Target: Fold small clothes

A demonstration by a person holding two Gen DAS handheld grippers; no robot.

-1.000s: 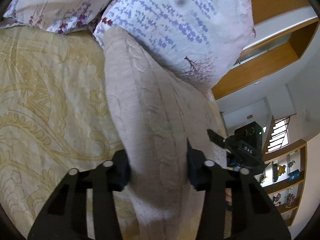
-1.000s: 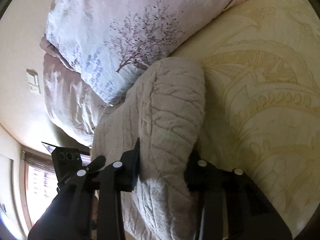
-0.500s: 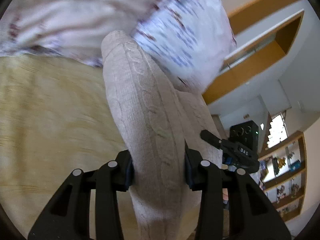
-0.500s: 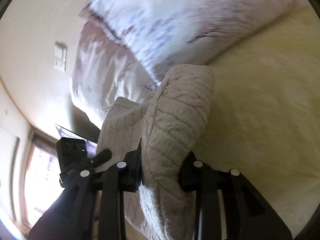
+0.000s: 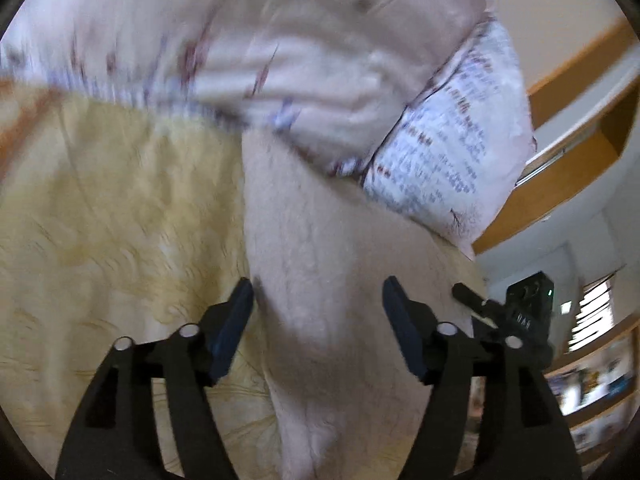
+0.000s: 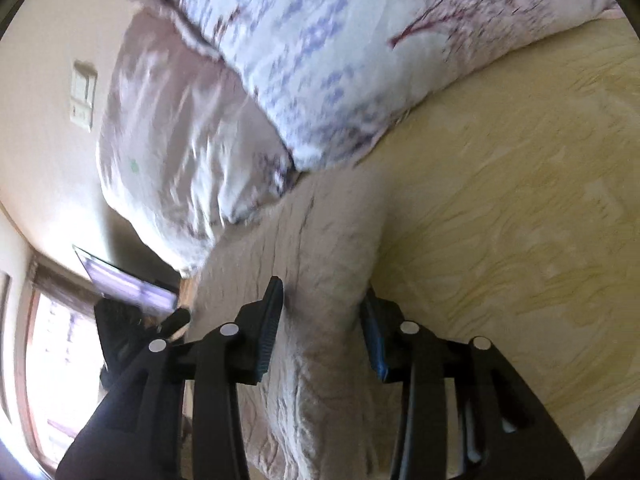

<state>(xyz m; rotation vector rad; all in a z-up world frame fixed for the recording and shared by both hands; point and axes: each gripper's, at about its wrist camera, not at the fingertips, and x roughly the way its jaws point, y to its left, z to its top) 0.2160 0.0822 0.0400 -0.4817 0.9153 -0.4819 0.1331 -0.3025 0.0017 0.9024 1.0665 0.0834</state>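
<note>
A beige cable-knit garment (image 5: pixel 320 280) lies in a fold on the yellow patterned bedspread (image 5: pixel 100 220), its far end against the pillows. My left gripper (image 5: pixel 318 300) is open, its fingers spread on either side of the fold with a gap on the right side. In the right wrist view the same knit garment (image 6: pixel 320 260) runs between the fingers of my right gripper (image 6: pixel 322 308), whose jaws stand apart and lie loosely against the cloth. The other gripper (image 5: pixel 520 312) shows at the right edge of the left wrist view.
Two floral pillows (image 5: pixel 460 140) (image 6: pixel 320 60) lie at the head of the bed, just past the garment. A wooden headboard shelf (image 5: pixel 560 184) and a display shelf (image 5: pixel 592 380) stand to the right. A wall switch (image 6: pixel 84 96) and a window (image 6: pixel 52 360) are at left.
Both grippers were shut on the knit fold; both have opened and let it go. The fold has dropped lower onto the bedspread, toward the pillows.
</note>
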